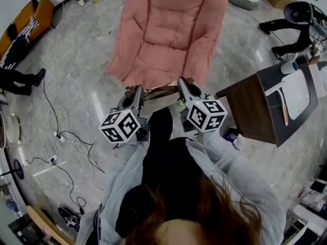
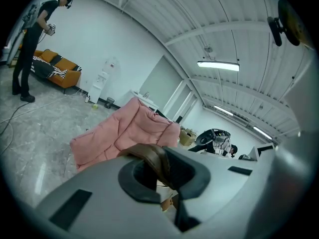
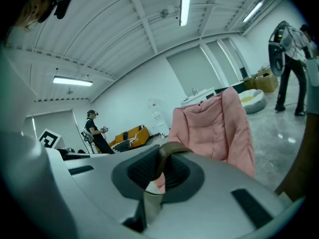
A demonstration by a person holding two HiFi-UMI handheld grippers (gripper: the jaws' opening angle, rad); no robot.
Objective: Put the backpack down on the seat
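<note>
From the head view I had the pink seat [image 1: 168,29] straight ahead, its near edge just beyond both gripper tips, with grey floor [image 1: 87,86] open on its left side. That stretch was not quite free: loose cables [image 1: 66,137] trailed across it near left. On the right the room was tighter, since the corner of a dark wooden table [image 1: 250,111] stood close beside the right gripper [image 1: 183,81], and past it I saw only a narrow strip of floor. The left gripper [image 1: 137,91] was level with the right one, and the backpack [image 1: 161,129] hung dark between them, near my front and short of the seat, touching no part of it that I could see. From above I could not see the jaws; the gripper views settled that. In the left gripper view the jaws were clamped on a brown strap [image 2: 152,161], and in the right gripper view they were closed on a brown strap too. Those views also showed the seat's back rising tilted, and the far wall. The left one showed a water dispenser [image 2: 102,81] there and a standing person [image 2: 37,39] by an orange sofa [image 2: 60,68]. Only the head view showed the table's corner and the cables.
</note>
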